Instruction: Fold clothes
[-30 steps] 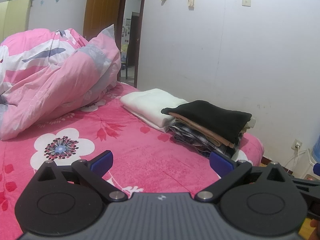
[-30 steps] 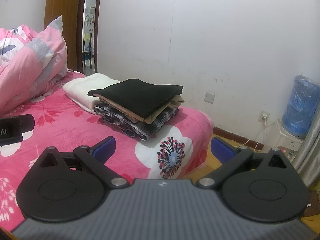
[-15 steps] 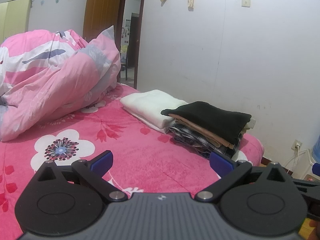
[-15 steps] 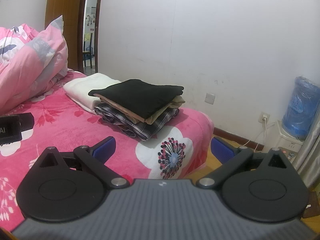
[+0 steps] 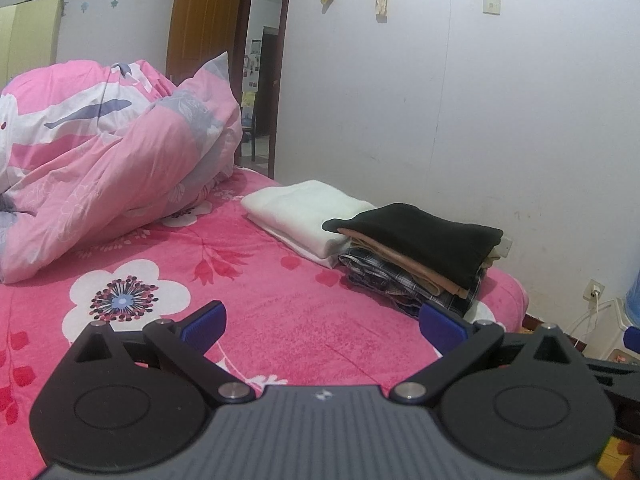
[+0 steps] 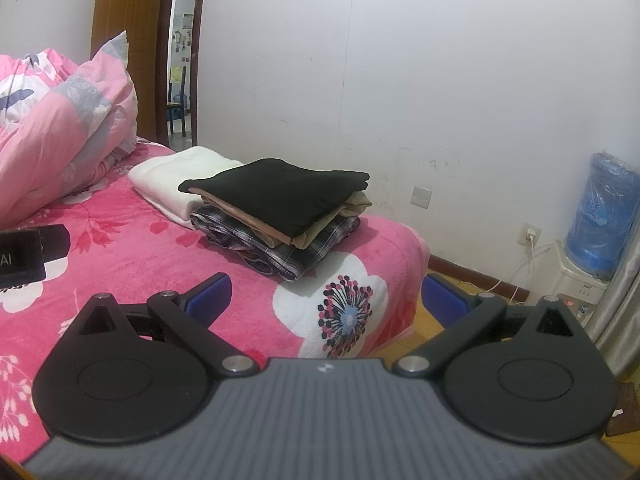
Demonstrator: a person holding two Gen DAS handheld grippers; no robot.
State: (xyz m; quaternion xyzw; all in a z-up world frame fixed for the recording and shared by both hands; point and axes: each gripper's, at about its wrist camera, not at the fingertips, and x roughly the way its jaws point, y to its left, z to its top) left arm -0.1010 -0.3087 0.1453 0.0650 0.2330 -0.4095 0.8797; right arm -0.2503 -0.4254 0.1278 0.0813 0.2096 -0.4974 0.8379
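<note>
Right wrist view: both your grippers, left gripper (image 5: pixel 322 322) and right gripper (image 6: pixel 326 300), are spread wide, holding nothing; that folded stack (image 6: pixel 280 208) looks soft and floppy, so I'd pinch it at a folded edge.

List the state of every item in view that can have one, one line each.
left hand-held gripper: open, empty
right hand-held gripper: open, empty
black garment: folded, top of stack
tan garment: folded, under the black one
plaid garment: folded, bottom of stack
white garment: folded, beside the stack
pink duvet: bunched up
door: open
</note>
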